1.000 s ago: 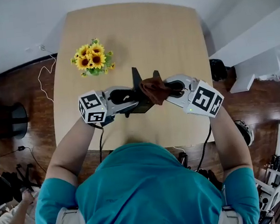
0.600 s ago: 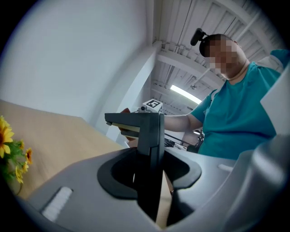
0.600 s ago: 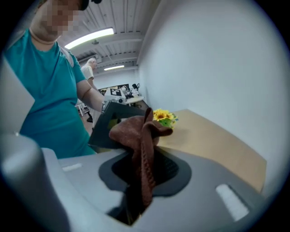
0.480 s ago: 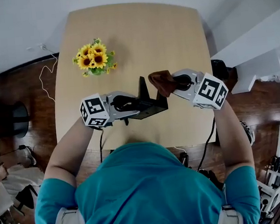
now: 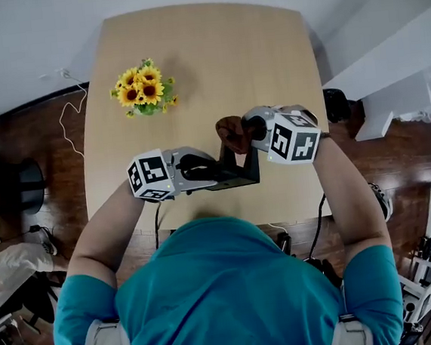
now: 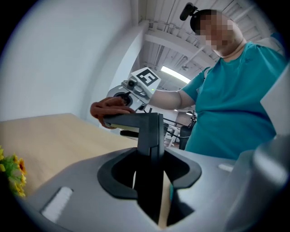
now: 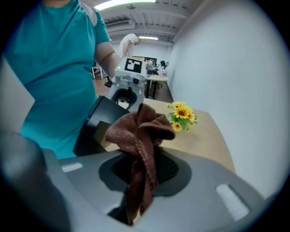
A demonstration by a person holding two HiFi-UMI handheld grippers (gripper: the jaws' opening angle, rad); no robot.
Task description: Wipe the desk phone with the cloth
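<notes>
Step in hand: I judge this to be the wipe itself, right at contact. The cloth (image 5: 231, 132) bunched in my right gripper (image 5: 245, 131) sits against the raised far end of the desk phone (image 5: 237, 176).
Left gripper (image 5: 214, 171): the jaws are partly closed and clamped on the phone's thin black body, which runs edge-on between them in the left gripper view. This gripper is my vice.
Right gripper: the jaws are pinched on the cloth. The wad sticks out past the tips and a tail hangs down through the jaw gap.
Where the phone is: over the near part of the worktop (image 5: 205, 63), close in front of me, tilted with one end up. It looks carried clear of the surface, though I cannot see its underside.
Phone's look: matte black and slab-like with hard edges. A pale strip shows under the raised end in the left gripper view. No view shows me keys or a handset.
Cloth's look: dark brown, towel-like and crumpled, with a stitched hem.
Next move calls for: drawing the wad along the phone's face with light, even pressure. The left grip must stay firm so the phone does not twist in the jaws. Only fabric should meet the plastic, not the tips. Then I would turn the phone to offer an unwiped face.
Also there: the sunflowers (image 5: 143, 91) stand well apart, toward the far left.
</notes>
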